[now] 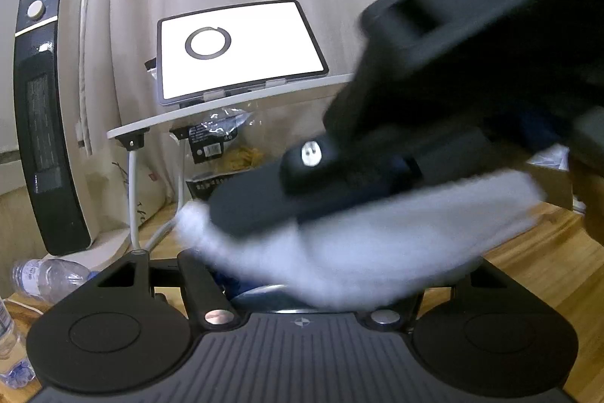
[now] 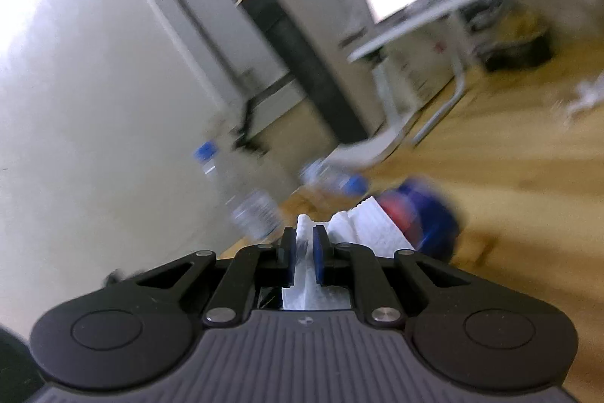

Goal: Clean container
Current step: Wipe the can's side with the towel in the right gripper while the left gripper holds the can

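Apparently mid-wipe: right gripper (image 2: 303,248) jaws pinch paper towel (image 2: 362,225) against blue container (image 2: 426,214); left gripper (image 1: 302,289) jaws obscured, state undetermined; wiping unfinished.

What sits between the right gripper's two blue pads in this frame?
A folded white paper towel, pinched between the right gripper's pads; the right wrist view shows it. Beyond lies a blurred blue container.

No text can be read.
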Motion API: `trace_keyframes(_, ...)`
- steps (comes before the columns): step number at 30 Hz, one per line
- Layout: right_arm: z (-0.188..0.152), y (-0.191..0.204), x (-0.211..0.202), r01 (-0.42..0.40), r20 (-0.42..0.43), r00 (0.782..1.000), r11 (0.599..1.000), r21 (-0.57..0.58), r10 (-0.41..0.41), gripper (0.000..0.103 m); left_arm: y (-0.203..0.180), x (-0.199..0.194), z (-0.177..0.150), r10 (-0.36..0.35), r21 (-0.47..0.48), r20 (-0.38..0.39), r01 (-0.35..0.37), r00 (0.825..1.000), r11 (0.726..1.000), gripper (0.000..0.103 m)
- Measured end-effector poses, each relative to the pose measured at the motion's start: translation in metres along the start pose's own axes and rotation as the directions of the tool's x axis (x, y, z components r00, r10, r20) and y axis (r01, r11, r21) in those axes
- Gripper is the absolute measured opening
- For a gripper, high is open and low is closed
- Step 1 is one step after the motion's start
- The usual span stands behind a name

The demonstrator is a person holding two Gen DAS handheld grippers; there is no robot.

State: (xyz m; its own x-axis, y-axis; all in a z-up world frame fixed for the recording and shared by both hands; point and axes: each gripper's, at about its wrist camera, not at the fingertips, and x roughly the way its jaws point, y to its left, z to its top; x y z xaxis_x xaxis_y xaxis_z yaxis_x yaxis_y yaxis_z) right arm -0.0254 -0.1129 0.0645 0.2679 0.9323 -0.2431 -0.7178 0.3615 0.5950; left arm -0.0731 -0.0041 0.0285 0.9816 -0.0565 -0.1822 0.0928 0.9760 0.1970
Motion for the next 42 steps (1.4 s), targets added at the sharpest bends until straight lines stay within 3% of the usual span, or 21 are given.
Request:
trace_keyframes(4,-0.005,0.003,0.001,-0.037,-0.015,0.999,0.999,0.028,0.037,0.013,-0.002,-0.001,0.000,0.001,0.009,0.007,-0.001,1.000,1.000,0.067)
trace_keyframes(11,0.029,-0.015,-0.003,0.125,0.121,0.985,0.992,-0.030,-0.120,0.013,-0.010,-0.006,-0.001,0.008,0.053,0.033,-0.010,0.999,0.999,0.067)
trace_keyframes(13,0.034,-0.019,-0.002,0.134,0.127,0.983,0.991,-0.025,-0.129,0.015,-0.011,-0.007,-0.001,0.008,0.062,0.036,-0.010,0.999,0.998,0.067)
trace_keyframes(23,-0.006,-0.001,0.003,-0.034,0.006,0.999,0.999,0.029,0.033,0.013,-0.002,-0.003,0.000,0.000,0.013,0.015,0.000,1.000,1.000,0.067)
trace_keyframes(26,-0.007,0.001,-0.006,-0.020,0.028,0.999,1.000,0.019,0.020,0.013,-0.003,-0.004,-0.001,-0.001,0.018,0.020,0.001,1.000,1.000,0.067)
trace_keyframes(31,0.013,-0.021,-0.021,0.053,0.138,0.989,0.998,0.043,-0.058,0.013,-0.006,-0.007,-0.002,0.001,0.029,0.031,-0.002,1.000,1.000,0.067)
trace_keyframes(34,0.020,-0.029,-0.022,0.047,0.156,0.986,0.997,0.069,-0.057,0.013,-0.006,-0.007,-0.002,0.003,0.026,0.029,-0.004,1.000,1.000,0.067)
trace_keyframes(42,-0.016,-0.008,-0.016,-0.072,0.029,0.997,0.993,0.095,0.070,0.013,-0.004,-0.005,-0.002,0.005,0.015,0.017,-0.005,1.000,1.000,0.067)
